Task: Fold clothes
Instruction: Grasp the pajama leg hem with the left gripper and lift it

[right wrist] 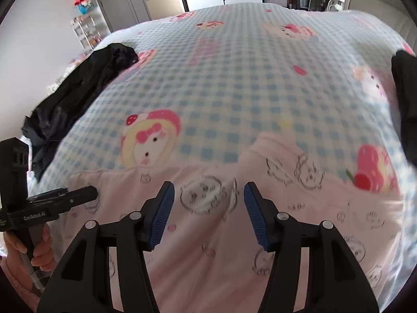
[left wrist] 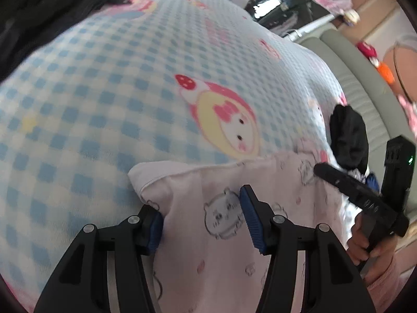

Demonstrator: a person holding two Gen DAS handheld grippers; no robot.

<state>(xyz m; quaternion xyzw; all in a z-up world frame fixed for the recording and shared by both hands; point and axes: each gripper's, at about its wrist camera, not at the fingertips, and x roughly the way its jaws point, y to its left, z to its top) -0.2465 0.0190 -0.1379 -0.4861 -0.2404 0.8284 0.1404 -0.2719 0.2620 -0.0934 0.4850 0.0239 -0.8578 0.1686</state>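
A pale pink garment (left wrist: 229, 234) printed with small cartoon animals lies flat on the near part of the bed. In the left wrist view my left gripper (left wrist: 203, 221) is open just over its upper left corner, with the left pad (left wrist: 156, 229) at the cloth's edge. My right gripper (right wrist: 208, 208) is open low over the middle of the same pink garment (right wrist: 208, 247), and a sleeve-like flap (right wrist: 273, 156) lies ahead of it. Each view shows the other tool side-on, held by a hand: the right gripper (left wrist: 323, 170) and the left gripper (right wrist: 86, 194).
The bed wears a blue-checked blanket (right wrist: 234, 83) with pink cartoon prints. A dark garment (right wrist: 73, 96) lies crumpled at its left edge, and another black piece (right wrist: 406, 99) at the right edge. A grey padded headboard (left wrist: 351, 78) and a wire shelf (right wrist: 86, 31) stand beyond.
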